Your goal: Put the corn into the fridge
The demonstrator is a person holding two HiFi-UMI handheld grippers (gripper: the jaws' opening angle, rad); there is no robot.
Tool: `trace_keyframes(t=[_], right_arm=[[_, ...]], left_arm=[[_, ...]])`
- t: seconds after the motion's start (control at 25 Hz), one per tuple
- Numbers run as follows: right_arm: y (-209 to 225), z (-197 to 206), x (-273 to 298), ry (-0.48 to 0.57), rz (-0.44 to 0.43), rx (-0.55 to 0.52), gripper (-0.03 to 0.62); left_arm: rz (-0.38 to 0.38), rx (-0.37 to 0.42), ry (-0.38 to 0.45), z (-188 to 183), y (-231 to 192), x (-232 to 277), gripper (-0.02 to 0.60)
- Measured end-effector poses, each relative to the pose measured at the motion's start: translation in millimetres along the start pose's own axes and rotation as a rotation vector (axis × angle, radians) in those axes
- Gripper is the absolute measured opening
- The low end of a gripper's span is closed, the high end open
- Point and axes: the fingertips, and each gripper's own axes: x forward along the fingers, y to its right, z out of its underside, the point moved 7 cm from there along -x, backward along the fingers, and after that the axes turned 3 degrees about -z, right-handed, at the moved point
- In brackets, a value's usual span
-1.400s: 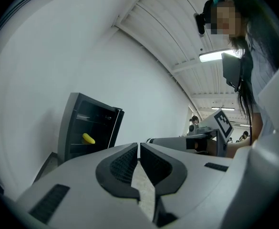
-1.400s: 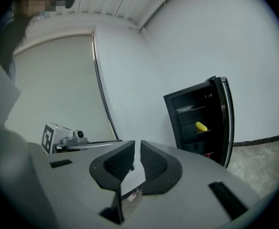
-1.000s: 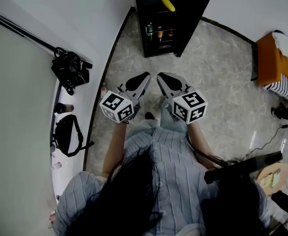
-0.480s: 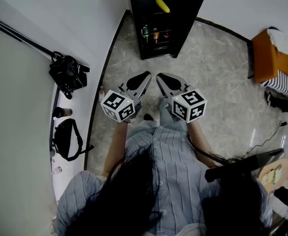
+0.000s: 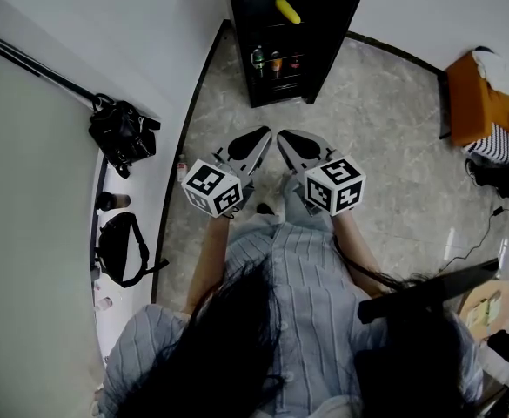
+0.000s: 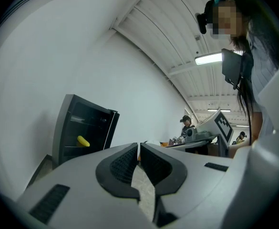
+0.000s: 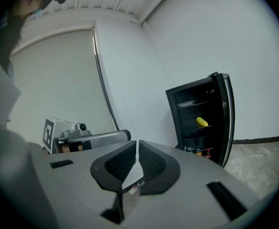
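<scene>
Head view is showing a person standing on the floor (image 5: pixel 385 146) and facing the fridge (image 5: pixel 331 37), which is standing open. The corn (image 5: pixel 287 10) is lying on a shelf inside the fridge. A lower shelf is carrying a few bottles (image 5: pixel 276 60).

The person is holding the left gripper (image 5: pixel 263 132) and the right gripper (image 5: pixel 283 135) side by side in front of the body. Their tips are nearly meeting, and both are well apart from the fridge.

Left gripper view is showing its jaws clenched together with nothing between them, and the corn (image 6: pixel 83 140) is sitting far off in the fridge (image 6: pixel 63 123). Right gripper view is likewise showing its jaws clenched and empty, with the corn (image 7: pixel 202 122) resting on a middle shelf of the fridge (image 7: pixel 224 113).

Two black bags (image 5: pixel 122 131) are lying by the wall at the left. An orange box (image 5: pixel 473 103) is sitting at the right.
</scene>
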Motion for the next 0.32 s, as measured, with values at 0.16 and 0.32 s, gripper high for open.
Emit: trace_keyframes(t=[0.16, 0.32], right_arm=[[0.7, 1.6, 0.1, -0.009, 0.006, -0.004, 0.029], [3.9, -0.1, 3.3, -0.017, -0.005, -0.022, 0.029]], left_arm=[[0.004, 0.001, 0.007, -2.1, 1.0, 0.1, 0.008], [-0.009, 0.005, 0.018, -2.9, -1.1, 1.8, 0.008]])
